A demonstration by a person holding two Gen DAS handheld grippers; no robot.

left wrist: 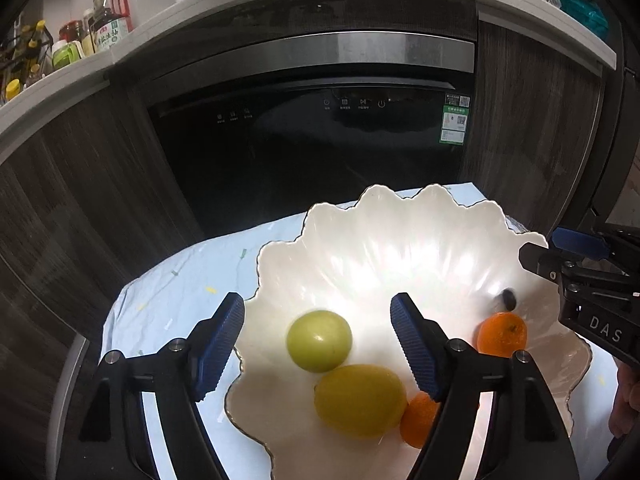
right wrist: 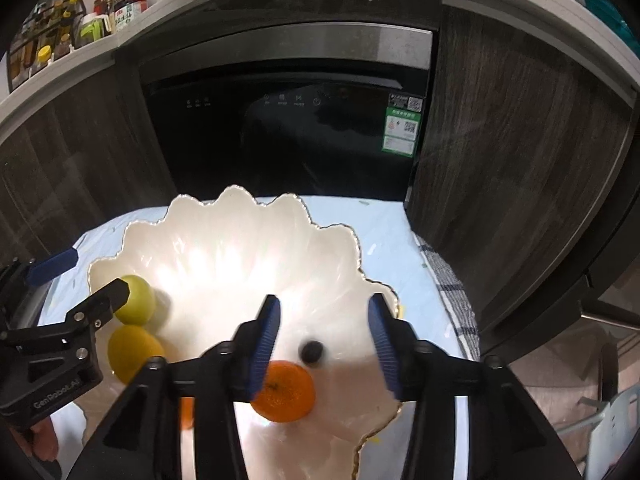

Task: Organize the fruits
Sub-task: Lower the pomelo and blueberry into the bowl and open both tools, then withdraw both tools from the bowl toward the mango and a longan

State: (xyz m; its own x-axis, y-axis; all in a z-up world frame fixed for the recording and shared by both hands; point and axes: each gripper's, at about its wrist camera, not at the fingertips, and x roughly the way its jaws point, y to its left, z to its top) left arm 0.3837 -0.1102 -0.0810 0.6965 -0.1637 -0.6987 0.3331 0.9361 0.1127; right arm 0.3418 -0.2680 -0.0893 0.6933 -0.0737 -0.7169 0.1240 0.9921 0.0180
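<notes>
A white scalloped bowl [left wrist: 380, 248] [right wrist: 224, 248] sits on a light blue cloth. In it lie a green fruit [left wrist: 319, 340] [right wrist: 138, 299], a yellow lemon [left wrist: 360, 400] [right wrist: 134, 352], two oranges [left wrist: 502, 334] [left wrist: 420, 420] [right wrist: 285, 391] and a small dark, blurred berry [left wrist: 509, 299] [right wrist: 312, 352]. My left gripper [left wrist: 318, 344] is open over the bowl, its fingers either side of the green fruit and lemon. My right gripper [right wrist: 324, 344] is open and empty above the berry and one orange. It shows in the left wrist view [left wrist: 560, 256].
A black dishwasher front [left wrist: 312, 136] and dark wood cabinets stand just behind the table. A counter above holds bottles [left wrist: 104, 20]. A checked towel [right wrist: 452, 288] hangs at the table's right edge. The light blue cloth [left wrist: 180, 288] covers the table around the bowl.
</notes>
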